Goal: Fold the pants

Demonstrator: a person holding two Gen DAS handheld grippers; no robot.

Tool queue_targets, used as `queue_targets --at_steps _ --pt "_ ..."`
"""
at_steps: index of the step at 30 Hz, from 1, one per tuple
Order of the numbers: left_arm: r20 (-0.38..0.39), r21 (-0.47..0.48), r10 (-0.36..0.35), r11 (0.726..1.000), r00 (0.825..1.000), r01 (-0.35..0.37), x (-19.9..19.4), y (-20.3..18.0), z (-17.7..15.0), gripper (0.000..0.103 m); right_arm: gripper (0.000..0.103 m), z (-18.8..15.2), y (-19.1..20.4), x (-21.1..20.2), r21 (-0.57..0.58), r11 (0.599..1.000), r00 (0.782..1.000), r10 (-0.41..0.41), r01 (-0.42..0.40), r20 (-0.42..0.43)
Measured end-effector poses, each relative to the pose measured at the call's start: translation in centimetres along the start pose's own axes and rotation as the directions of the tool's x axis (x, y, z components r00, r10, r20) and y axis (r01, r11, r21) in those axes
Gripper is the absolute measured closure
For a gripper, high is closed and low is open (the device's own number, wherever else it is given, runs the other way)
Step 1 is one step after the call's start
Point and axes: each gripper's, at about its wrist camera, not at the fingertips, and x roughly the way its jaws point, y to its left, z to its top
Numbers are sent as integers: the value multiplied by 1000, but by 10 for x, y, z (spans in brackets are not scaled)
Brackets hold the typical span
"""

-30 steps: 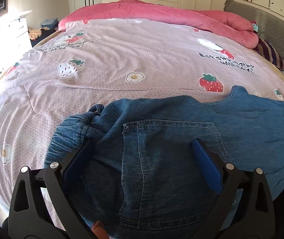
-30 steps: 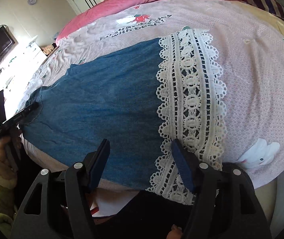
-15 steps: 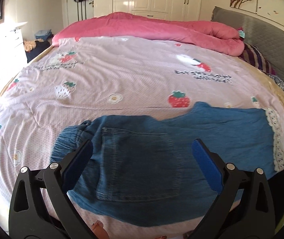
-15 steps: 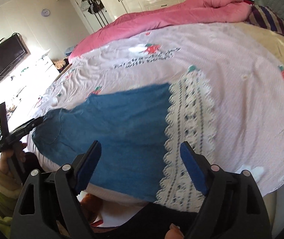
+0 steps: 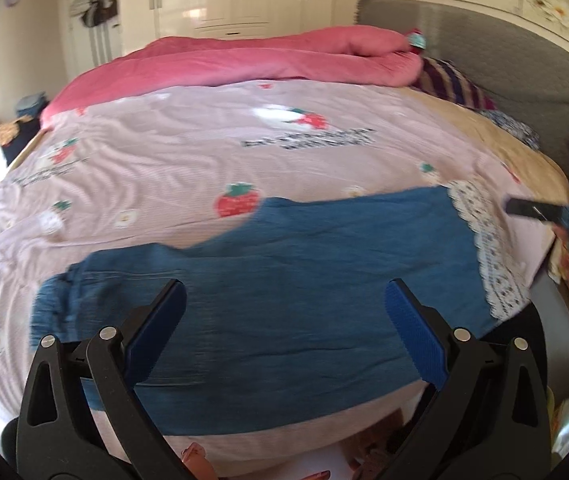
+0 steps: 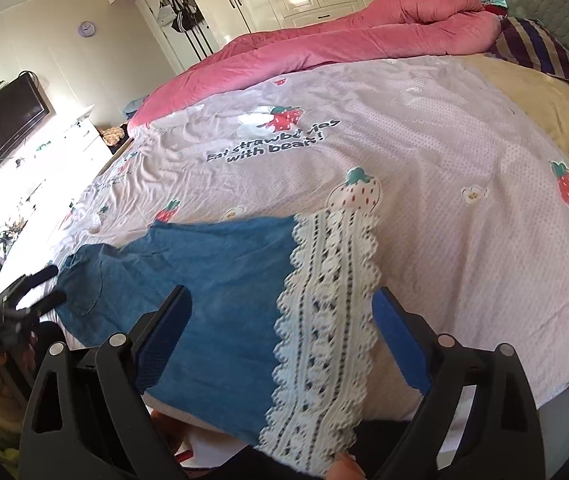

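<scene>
We see the pants [image 5: 304,280] lying flat along the bed's [image 5: 204,168] near edge; our left tool [image 5: 284,320] and right tool [image 6: 280,320] hover above, both wide apart, gripping nothing.

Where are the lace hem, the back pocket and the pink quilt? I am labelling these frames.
lace hem [image 6: 324,320], right wrist view, middle of the white band.
back pocket [image 6: 84,292], right wrist view, pocket face.
pink quilt [image 5: 244,60], left wrist view, top fold.
</scene>
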Motion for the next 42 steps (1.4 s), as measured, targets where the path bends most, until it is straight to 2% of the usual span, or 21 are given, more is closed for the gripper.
queue_targets --at_steps 6,10,15,20,21,23,26,28,30,32,38,40,42 --pt "-44 113 -109 987 993 113 17 -58 -17 10 11 18 -21 17 28 999 999 22 -21 -39" --pt "-84 200 -185 960 979 198 30 -100 -33 10 11 25 -35 39 65 996 993 62 -55 -97" --pt "-122 259 -247 927 961 271 43 -135 -45 10 11 31 -43 59 96 992 987 92 -80 -128" --pt "-128 289 -269 911 955 295 48 -150 -49 10 12 34 -42 74 80 992 981 113 -101 -157" --pt "-126 294 -273 908 954 299 49 -152 -49 10 16 34 -39 77 72 991 979 121 -111 -165" --pt "-124 304 -276 904 953 301 50 -157 -48 10 18 33 -34 79 46 993 977 115 -108 -178" --pt "-117 318 -287 896 951 310 53 -164 -46 10 28 32 -32 76 34 992 976 126 -122 -179" --pt "-115 333 -302 886 946 323 53 -169 -46 10 40 31 -34 71 34 992 977 127 -123 -173" --pt "-120 346 -309 878 943 331 55 -175 -48 10 44 31 -40 66 54 988 975 149 -142 -163" --pt "-131 358 -321 867 938 346 57 -181 -52 10 44 29 -41 63 57 987 975 160 -153 -157" --pt "-186 335 -330 864 925 376 65 -185 -58 10 44 28 -43 52 78 985 978 164 -155 -129" --pt "-182 351 -329 859 927 374 65 -187 -60 10 43 28 -40 48 51 988 981 150 -145 -124" --pt "-173 370 -324 854 930 366 65 -190 -61 10 43 26 -39 52 50 990 978 135 -129 -161"
